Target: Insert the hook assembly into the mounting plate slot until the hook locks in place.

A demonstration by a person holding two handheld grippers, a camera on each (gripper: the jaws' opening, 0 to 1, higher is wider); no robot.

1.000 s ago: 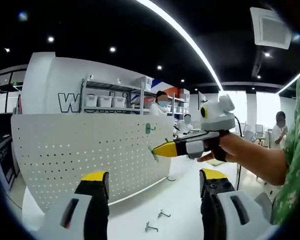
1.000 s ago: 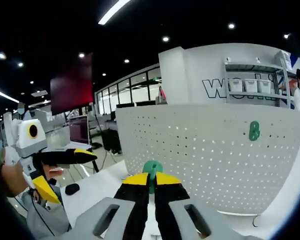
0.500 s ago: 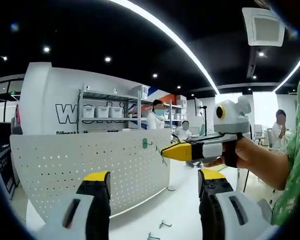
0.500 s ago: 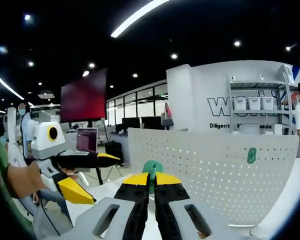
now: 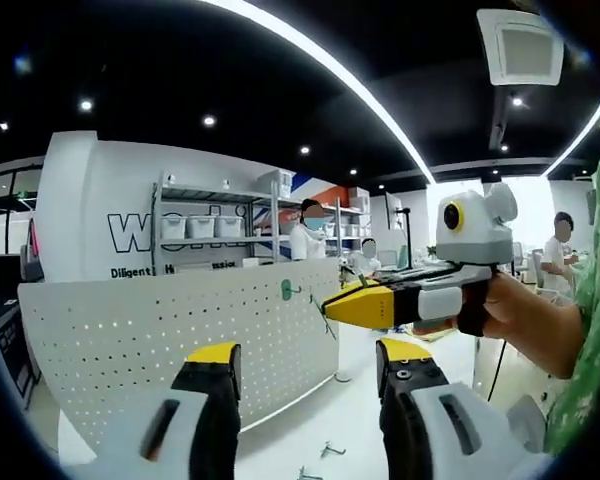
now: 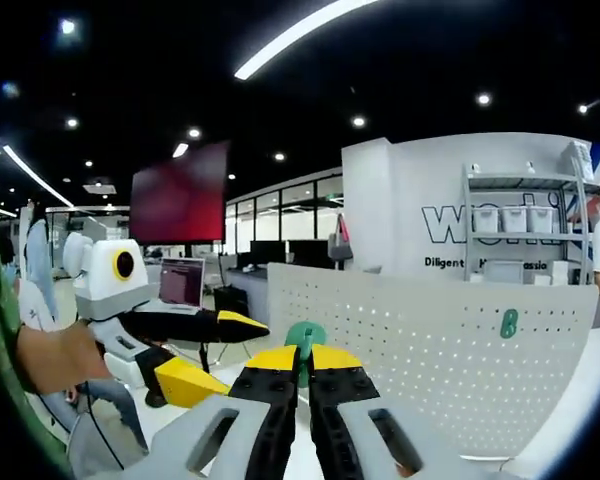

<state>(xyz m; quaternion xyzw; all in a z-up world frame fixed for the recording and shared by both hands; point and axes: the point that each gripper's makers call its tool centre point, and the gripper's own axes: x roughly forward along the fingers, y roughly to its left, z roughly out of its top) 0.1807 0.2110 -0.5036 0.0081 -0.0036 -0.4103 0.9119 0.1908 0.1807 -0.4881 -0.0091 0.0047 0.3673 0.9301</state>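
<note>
Currently, a green-headed hook (image 6: 302,340) is clamped between the closed yellow-tipped jaws of the right gripper (image 6: 301,362), its round head standing just above the jaw tips. In the left gripper view the same gripper (image 5: 352,303) is seen held in a hand (image 5: 515,312), its tips near the upper right part of the white perforated mounting plate (image 5: 130,340), with the hook's thin wire (image 5: 323,312) hanging from the tips; contact with the plate cannot be told. A second green hook (image 5: 287,290) is already seated on the plate near its top edge. The left gripper (image 5: 306,372) is held with its jaws spread apart and nothing between them. Two loose metal hooks (image 5: 320,460) are lying on the white table (image 5: 320,420) below.
</note>
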